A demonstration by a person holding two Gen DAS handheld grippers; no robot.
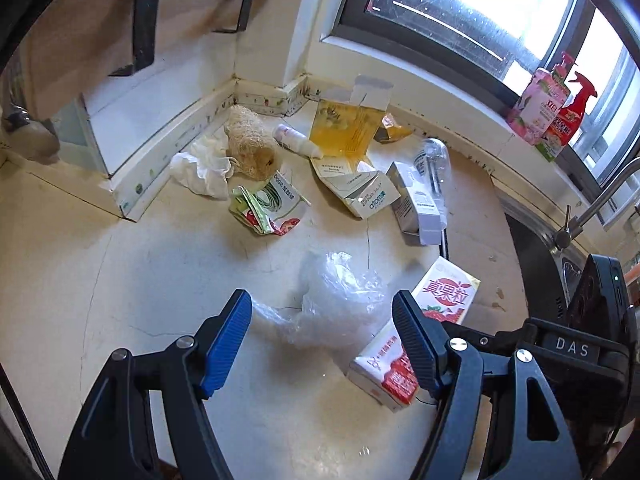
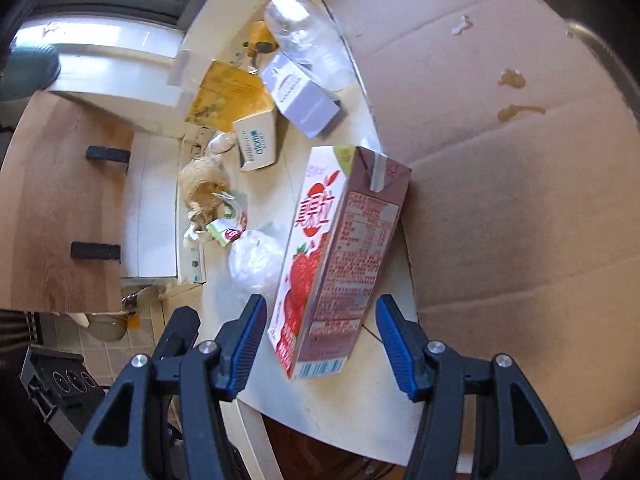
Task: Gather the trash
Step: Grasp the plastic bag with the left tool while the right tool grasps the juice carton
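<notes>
Main risk: strawberry drink carton (image 2: 328,264) lies flat on the desk (image 1: 140,280), lengthwise between the right gripper (image 2: 320,344) fingers. These are released, with gaps both sides. Its long axis runs along the fingers, sealed top pointing away. Closing off-centre would skew it toward the cardboard sheet (image 2: 500,160).

Left gripper (image 1: 322,334) also released; clear plastic bag (image 1: 336,300) sits just ahead between its fingers. It's flimsy, so they could close on air.

Both grippers, left (image 1: 322,334) and right (image 2: 320,338), tilt downward, fingers spread apart, apparently gripping nothing.
</notes>
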